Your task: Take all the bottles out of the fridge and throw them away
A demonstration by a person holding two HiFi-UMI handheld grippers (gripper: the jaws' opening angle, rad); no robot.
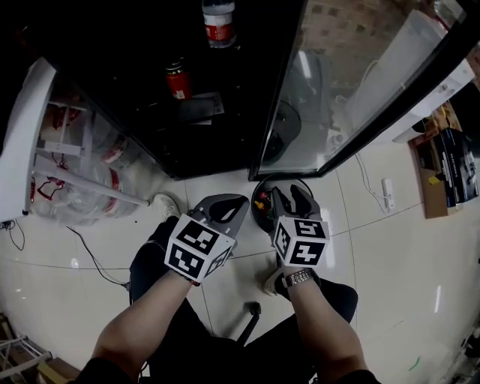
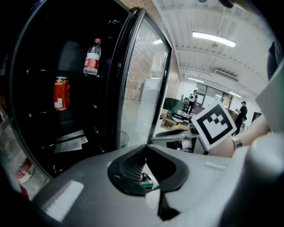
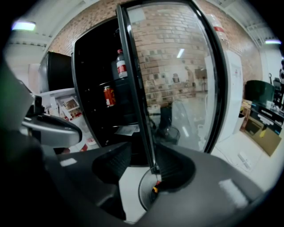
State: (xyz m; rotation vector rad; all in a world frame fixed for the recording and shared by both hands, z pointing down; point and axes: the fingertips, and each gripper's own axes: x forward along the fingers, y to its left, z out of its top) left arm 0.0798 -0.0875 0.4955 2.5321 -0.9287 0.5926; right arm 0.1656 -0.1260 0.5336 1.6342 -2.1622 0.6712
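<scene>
1. Clear plastic bottle (image 1: 219, 22) stands on an upper shelf of the open fridge (image 1: 214, 146), above a red can (image 1: 177, 80).
2. My left tongs (image 1: 231, 204) are pinched together, empty.
3. My right tongs (image 1: 290, 196) gape partway, empty.

- Upper fridge shelf (image 2: 77, 73): one clear bottle (image 2: 92, 57), upright.
- Middle shelf (image 2: 44, 111): a red can (image 2: 61, 93), upright.
- Lower shelf (image 2: 96, 142): loose papers (image 2: 71, 140).
- Tiled floor (image 1: 390, 255): a round bin (image 1: 261, 201).
</scene>
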